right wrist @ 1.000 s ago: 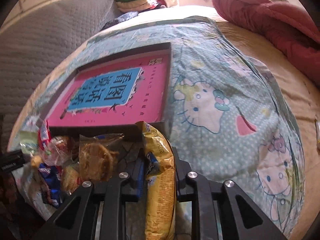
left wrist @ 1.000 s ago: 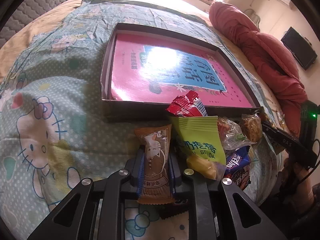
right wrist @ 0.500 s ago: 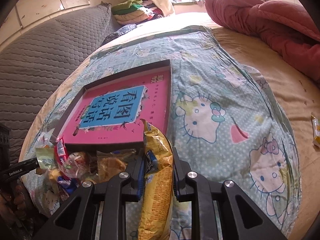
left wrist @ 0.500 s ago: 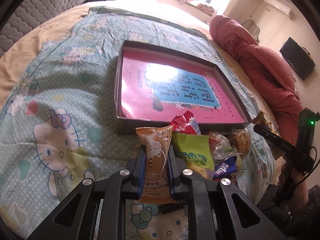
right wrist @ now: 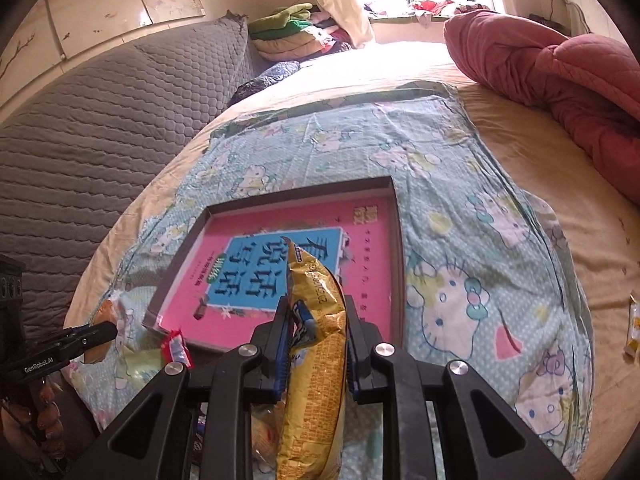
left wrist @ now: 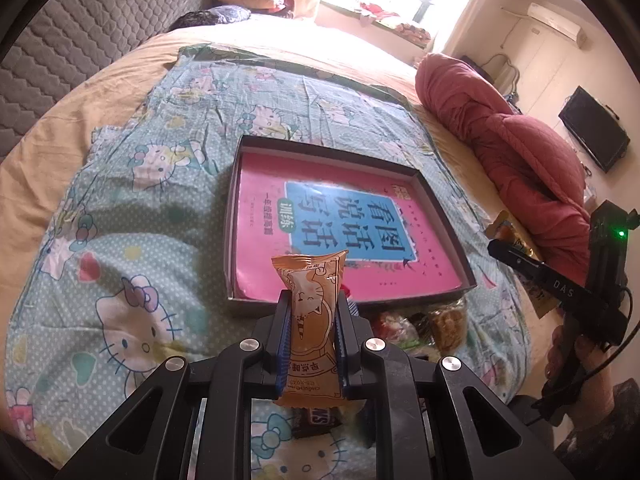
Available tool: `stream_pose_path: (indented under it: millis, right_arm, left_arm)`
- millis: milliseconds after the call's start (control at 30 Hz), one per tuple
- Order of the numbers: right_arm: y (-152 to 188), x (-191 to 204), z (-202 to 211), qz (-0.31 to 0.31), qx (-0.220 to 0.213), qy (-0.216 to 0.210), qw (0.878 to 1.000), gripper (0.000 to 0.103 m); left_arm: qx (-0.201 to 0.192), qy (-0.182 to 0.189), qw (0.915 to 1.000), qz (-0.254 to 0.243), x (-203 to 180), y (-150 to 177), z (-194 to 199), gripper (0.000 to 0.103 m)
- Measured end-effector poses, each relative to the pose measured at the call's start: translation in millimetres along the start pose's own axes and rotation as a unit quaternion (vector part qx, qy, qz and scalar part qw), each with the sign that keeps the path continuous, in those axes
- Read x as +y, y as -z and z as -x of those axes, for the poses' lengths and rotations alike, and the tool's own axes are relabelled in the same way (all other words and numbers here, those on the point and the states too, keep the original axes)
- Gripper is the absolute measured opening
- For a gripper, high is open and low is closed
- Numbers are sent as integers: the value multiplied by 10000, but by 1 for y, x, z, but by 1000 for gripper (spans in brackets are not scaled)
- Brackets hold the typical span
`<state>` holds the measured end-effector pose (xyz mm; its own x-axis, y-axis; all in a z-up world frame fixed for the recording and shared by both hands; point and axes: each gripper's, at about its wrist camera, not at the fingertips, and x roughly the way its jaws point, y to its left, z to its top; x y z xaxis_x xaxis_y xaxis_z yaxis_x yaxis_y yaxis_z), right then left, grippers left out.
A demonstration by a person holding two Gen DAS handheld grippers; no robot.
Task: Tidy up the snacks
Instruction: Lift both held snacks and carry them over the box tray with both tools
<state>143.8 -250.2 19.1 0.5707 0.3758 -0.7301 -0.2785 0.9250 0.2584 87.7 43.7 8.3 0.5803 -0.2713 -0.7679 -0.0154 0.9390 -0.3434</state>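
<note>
Both hands loaded, nothing delivered yet. Left gripper (left wrist: 310,322) has its jaws clamped on an orange cat-print snack packet (left wrist: 309,312), held upright above the near edge of the shallow box (left wrist: 234,216). Right gripper (right wrist: 316,338) has its jaws clamped on a yellow snack bag (right wrist: 316,344), long and floppy, tail hanging below the fingers, top poking up over the box (right wrist: 396,248).

Box sits on the Hello Kitty bedsheet (left wrist: 132,216). Inside it only a pink book (left wrist: 340,220) with a blue title panel lies flat; no snacks in it as far as I can see.

Leftover pile (left wrist: 420,324) is on the sheet just outside the box's near edge: clear-wrapped pastries, a red wrapper (right wrist: 176,348), a green packet, a dark chocolate bar under the left gripper. One small yellow packet (right wrist: 634,330) lies well apart on the bare mattress.

My read: early stage. Two packets in the air, the rest unsorted. Likely next: set both into the box.
</note>
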Motion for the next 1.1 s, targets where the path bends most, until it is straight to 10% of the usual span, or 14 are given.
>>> stream_pose_path:
  millis: [1100]
  right_arm:
    - [-24, 6, -28, 110, -111, -136, 9998, 23]
  left_arm:
    - [-267, -158, 9994, -182, -4, -44, -46, 19]
